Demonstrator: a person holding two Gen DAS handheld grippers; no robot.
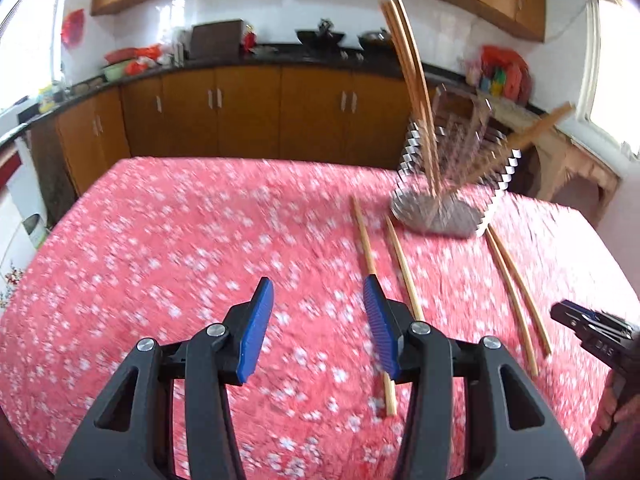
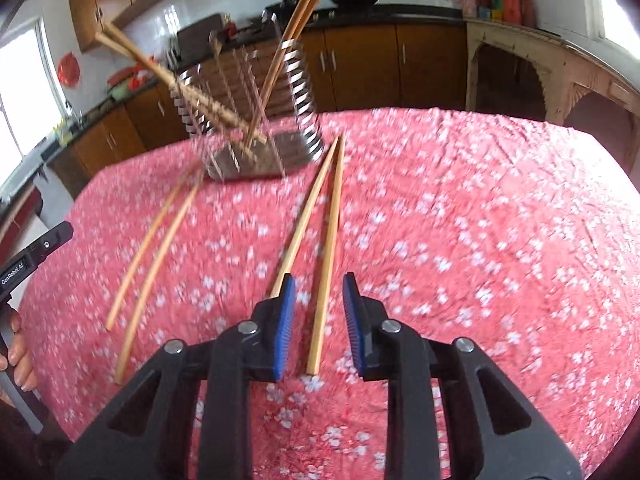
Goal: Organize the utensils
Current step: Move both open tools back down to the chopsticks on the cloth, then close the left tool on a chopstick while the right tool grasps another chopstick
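Both your grippers hang open over the tablecloth (image 1: 160, 240), holding nothing.

Your left gripper (image 1: 318, 286) stands apart beside one chopstick pair (image 1: 404, 268). Your right gripper (image 2: 319, 282) straddles one chopstick (image 2: 326, 276) of the other pair without pinching it. The metal holder (image 2: 296, 92) near the tabletop's far edge shows upright sticks. Only the right view shows your fingers (image 2: 18, 354).

bare tablecloth (image 1: 180, 248) left of holder (image 1: 448, 184)

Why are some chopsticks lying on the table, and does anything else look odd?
Four chopsticks lie loose on the red flowered tablecloth: one pair in front of the right gripper, another pair by the left gripper. The rest stand in the metal holder, leaning apart at odd angles. Nothing looks spilled or broken.
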